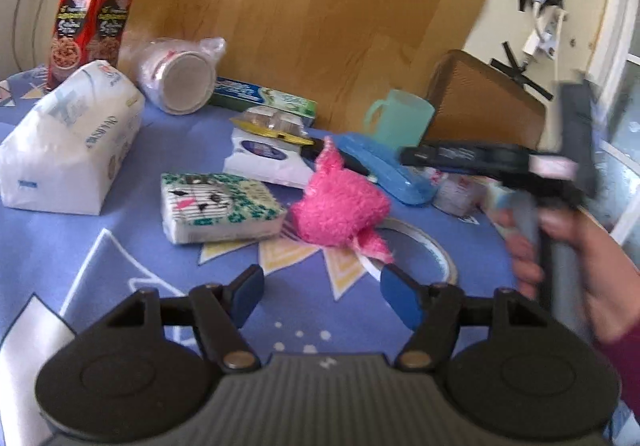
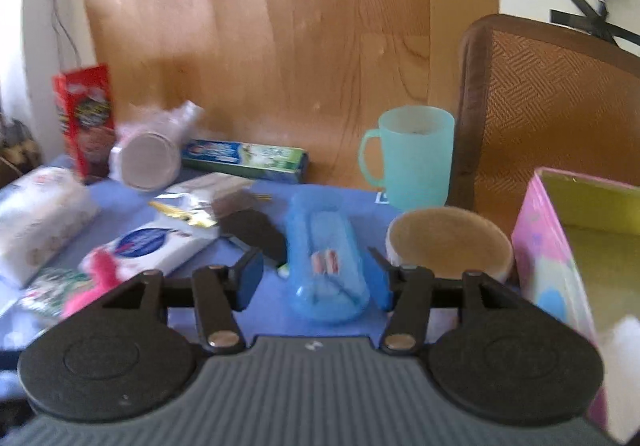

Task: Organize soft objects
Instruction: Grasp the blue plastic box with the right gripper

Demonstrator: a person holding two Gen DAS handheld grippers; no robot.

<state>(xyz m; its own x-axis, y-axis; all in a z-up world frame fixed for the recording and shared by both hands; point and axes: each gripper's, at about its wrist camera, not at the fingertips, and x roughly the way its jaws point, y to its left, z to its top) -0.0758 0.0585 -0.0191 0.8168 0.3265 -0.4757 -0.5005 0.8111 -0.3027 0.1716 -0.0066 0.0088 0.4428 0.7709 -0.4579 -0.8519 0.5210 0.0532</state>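
Note:
A fluffy pink cloth (image 1: 340, 206) lies on the blue tablecloth (image 1: 120, 266), just ahead of my left gripper (image 1: 324, 294). That gripper is open and holds nothing. A patterned tissue pack (image 1: 220, 206) sits left of the cloth. My right gripper (image 2: 316, 278) is open above a clear blue case (image 2: 326, 258), which lies between and beyond its fingers without being pinched. The left wrist view shows the right gripper (image 1: 416, 156) blurred at the right, carried by a hand (image 1: 560, 254). The pink cloth (image 2: 100, 274) shows at the lower left of the right wrist view.
An open pink box (image 2: 560, 266) stands at the right, beside a round wooden-topped tin (image 2: 448, 242). Further back are a teal mug (image 2: 412, 158), a toothpaste box (image 2: 244, 158), bagged cups (image 1: 180, 78), a red carton (image 1: 92, 18), a large white pack (image 1: 68, 150), wipes (image 1: 264, 158), a tape roll (image 1: 416, 246) and a chair (image 2: 552, 106).

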